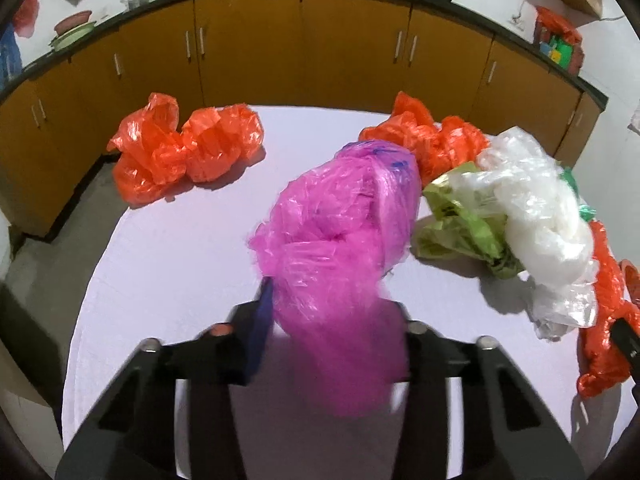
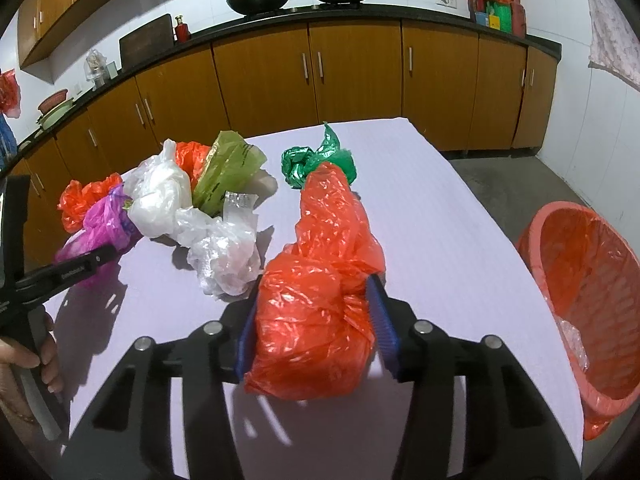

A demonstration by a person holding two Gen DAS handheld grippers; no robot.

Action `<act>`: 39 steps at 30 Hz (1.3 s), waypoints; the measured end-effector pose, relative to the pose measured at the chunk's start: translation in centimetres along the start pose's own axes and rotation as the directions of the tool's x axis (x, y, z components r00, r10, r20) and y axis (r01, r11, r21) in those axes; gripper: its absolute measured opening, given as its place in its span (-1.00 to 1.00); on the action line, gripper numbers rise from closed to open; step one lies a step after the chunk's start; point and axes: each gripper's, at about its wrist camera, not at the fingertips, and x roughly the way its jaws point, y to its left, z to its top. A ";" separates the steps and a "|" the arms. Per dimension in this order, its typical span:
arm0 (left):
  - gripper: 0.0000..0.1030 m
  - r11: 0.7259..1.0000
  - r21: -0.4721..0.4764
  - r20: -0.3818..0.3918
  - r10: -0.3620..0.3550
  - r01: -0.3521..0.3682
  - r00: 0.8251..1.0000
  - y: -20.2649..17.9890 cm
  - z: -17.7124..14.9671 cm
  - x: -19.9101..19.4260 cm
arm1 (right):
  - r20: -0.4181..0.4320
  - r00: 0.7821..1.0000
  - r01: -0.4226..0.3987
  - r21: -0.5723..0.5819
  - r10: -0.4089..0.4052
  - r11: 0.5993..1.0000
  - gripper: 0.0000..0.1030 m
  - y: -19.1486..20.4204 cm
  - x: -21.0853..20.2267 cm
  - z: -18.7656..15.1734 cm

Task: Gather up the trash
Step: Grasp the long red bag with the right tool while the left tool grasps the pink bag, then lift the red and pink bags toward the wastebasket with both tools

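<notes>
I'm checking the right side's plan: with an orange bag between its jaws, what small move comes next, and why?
Probably lift the orange bag clear and swing it right to the lined bin: the right gripper pads already pinch it.

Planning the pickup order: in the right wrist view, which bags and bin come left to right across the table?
Pink bag → white bag → olive bag → green bag → lined red bin.

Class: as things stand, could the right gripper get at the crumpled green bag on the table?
Probably not yet: the right gripper is closed on an orange bag, which stretches ahead to the green bag and covers the way.
</notes>
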 end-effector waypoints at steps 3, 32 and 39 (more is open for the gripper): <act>-0.51 1.000 0.015 0.024 -0.005 0.005 1.000 -0.2 -0.3 -0.9 | 0.001 1.000 -0.004 0.002 0.004 1.000 -0.18 -0.2 -0.3 -0.1; -0.53 0.989 0.083 0.191 -0.136 0.122 0.972 -4.4 -0.5 -12.8 | 0.203 0.979 -0.005 -0.006 0.006 1.000 -0.46 -4.0 -12.9 1.4; -0.53 0.978 0.113 0.193 -0.196 0.176 0.961 -7.0 -0.6 -14.6 | 0.253 0.967 0.038 0.010 -0.039 0.999 -0.46 -6.2 -16.2 1.5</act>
